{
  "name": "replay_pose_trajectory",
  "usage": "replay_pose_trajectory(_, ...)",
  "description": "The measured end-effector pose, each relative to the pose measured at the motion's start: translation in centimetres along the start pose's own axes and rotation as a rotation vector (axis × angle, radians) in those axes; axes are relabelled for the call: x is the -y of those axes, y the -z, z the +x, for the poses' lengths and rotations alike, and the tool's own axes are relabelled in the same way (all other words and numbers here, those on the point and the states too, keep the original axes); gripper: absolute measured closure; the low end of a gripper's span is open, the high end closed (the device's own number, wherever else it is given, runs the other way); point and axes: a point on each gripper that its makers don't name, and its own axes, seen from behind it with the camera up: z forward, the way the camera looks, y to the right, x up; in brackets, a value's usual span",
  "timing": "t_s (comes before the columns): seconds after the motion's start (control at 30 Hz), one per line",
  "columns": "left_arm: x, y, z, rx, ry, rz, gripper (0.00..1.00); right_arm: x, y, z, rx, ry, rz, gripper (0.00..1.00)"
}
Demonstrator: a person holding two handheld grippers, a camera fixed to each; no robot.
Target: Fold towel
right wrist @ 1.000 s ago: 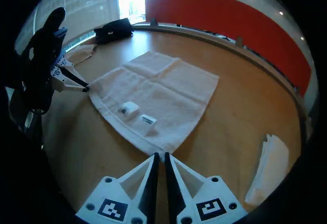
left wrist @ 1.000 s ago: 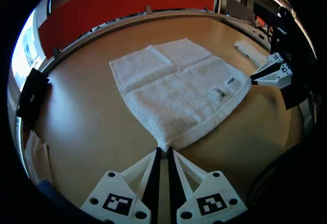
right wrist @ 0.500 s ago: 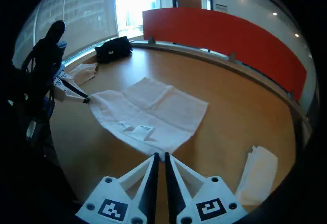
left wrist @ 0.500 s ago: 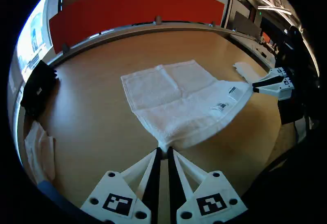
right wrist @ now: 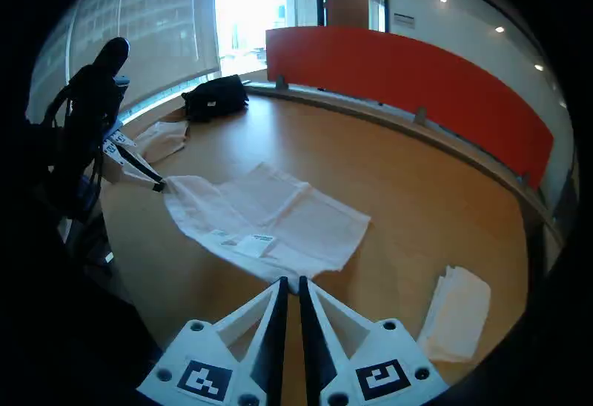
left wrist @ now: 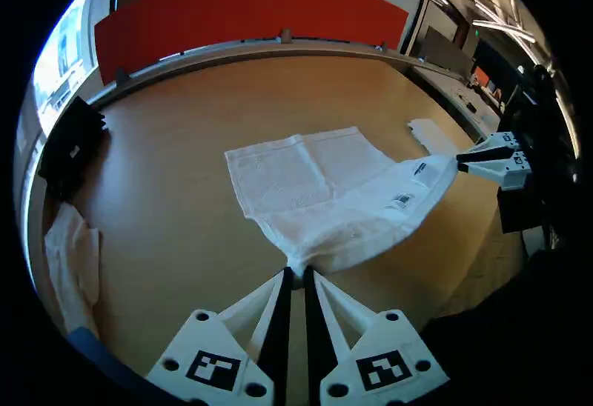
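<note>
We are holding a white towel (left wrist: pixel 326 191) by two corners, one in each gripper. Our left gripper (left wrist: pixel 296 271) is squeezing its two fingers almost together. One corner of the towel is sitting right between the tips, so the jaws are closed on it. Our right gripper (right wrist: pixel 291 281) is doing the same with another corner, its jaws pressing on the cloth at the very tips. In the left gripper view the right gripper is showing far off on the right side, and the towel's edge is running from one gripper to the other. That edge is hanging up off the table (left wrist: pixel 185 184) and sagging a little in the middle. The far part of the towel is lying flat on the brown wood, spread out away from us. Two small tags (left wrist: pixel 401 200) are showing on the lifted part, nearer the right gripper. A small pile of white cloth (right wrist: pixel 454 313) is resting on the table, apart from the towel. A black bag (right wrist: pixel 215 97) is sitting near the table's far edge, and another pale cloth (right wrist: pixel 163 139) is lying close to it. A long red panel (left wrist: pixel 252 10) is standing behind the table.
</note>
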Motion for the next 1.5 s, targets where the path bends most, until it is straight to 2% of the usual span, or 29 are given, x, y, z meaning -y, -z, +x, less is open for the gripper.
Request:
replay_pose_trajectory(0.2, -0.6, 0.4, -0.7, 0.016, 0.02, -0.006, 0.88, 0.0, 0.2, -0.4, 0.013, 0.003, 0.0, 0.89)
replay_pose_trajectory(0.37, -1.0, 0.4, 0.1, 0.007, 0.048, -0.014, 0.88, -0.4, -0.1, 0.2, 0.011, 0.012, -0.008, 0.89)
replay_pose_trajectory(0.67, 0.5, -0.7, 3.0, -0.018, 0.107, 0.007, 0.88, -2.7, -1.9, 2.0, 0.008, 0.03, -0.04, 0.89)
replay_pose_trajectory(0.87, 1.9, -2.3, 5.1, -0.026, 0.146, 0.017, 0.88, -4.7, -4.3, 3.0, 0.015, 0.034, -0.064, 0.89)
replay_pose_trajectory(1.2, 4.7, -6.6, 7.5, -0.001, 0.207, 0.037, 0.88, -7.3, -8.7, 2.8, 0.061, 0.017, -0.086, 0.89)
replay_pose_trajectory(1.37, 5.8, -8.7, 7.5, 0.023, 0.199, 0.052, 0.88, -7.8, -10.2, 2.3, 0.081, -0.001, -0.087, 0.89)
replay_pose_trajectory(1.5, 6.4, -10.2, 7.4, 0.044, 0.168, 0.062, 0.88, -8.3, -11.1, 1.6, 0.102, -0.001, -0.095, 0.89)
